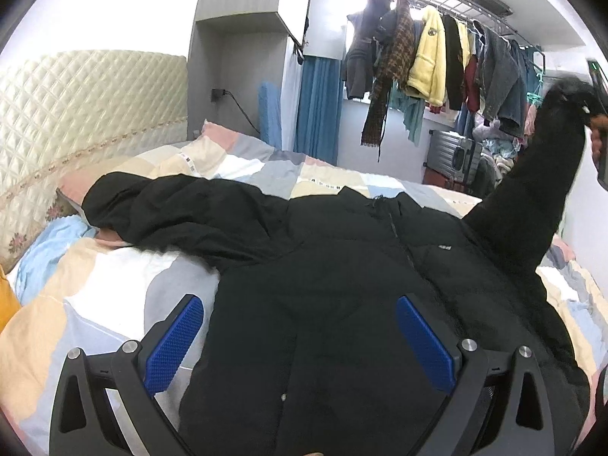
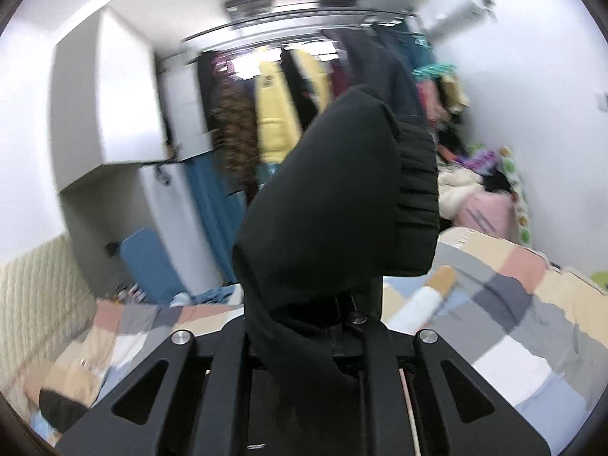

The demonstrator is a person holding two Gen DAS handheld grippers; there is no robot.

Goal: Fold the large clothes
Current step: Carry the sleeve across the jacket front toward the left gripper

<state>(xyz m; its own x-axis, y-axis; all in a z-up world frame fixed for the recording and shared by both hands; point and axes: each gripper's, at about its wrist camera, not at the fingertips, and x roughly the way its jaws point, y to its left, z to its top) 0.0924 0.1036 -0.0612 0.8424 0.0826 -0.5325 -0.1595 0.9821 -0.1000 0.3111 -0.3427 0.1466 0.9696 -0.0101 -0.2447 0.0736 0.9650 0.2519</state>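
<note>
Spread across a bed (image 1: pixel 114 296) with a patchwork cover in peach, grey, white and pale blue: a large black padded jacket (image 1: pixel 342 285), front up, zip running down its middle. One sleeve (image 1: pixel 159 205) lying out to the far left toward the quilted cream headboard (image 1: pixel 76 106). The other sleeve (image 1: pixel 532 190) lifted steeply off the bed at the right, its cuff (image 2: pixel 380 190) clamped in the right gripper (image 2: pixel 342 304), fingers narrowed onto the black cloth and hidden beneath it. Ribbed cuff end standing up ahead of the right wrist camera, blocking much of the room, background blurred. Left gripper (image 1: pixel 300 342) hovering low over the jacket's near hem, blue-padded fingers (image 1: pixel 174 342) spread wide, nothing between them, left finger over the bed cover and right finger over the jacket body. Beyond the bed, a ceiling rail (image 1: pixel 456 3) crowded with hanging clothes, among them a yellow jacket (image 1: pixel 427 60) and a checked scarf (image 1: pixel 383 83). Blue curtain (image 1: pixel 317 110) and grey cabinet (image 1: pixel 235 57) at the far wall, silver suitcase (image 1: pixel 452 155) standing below the rail.
</note>
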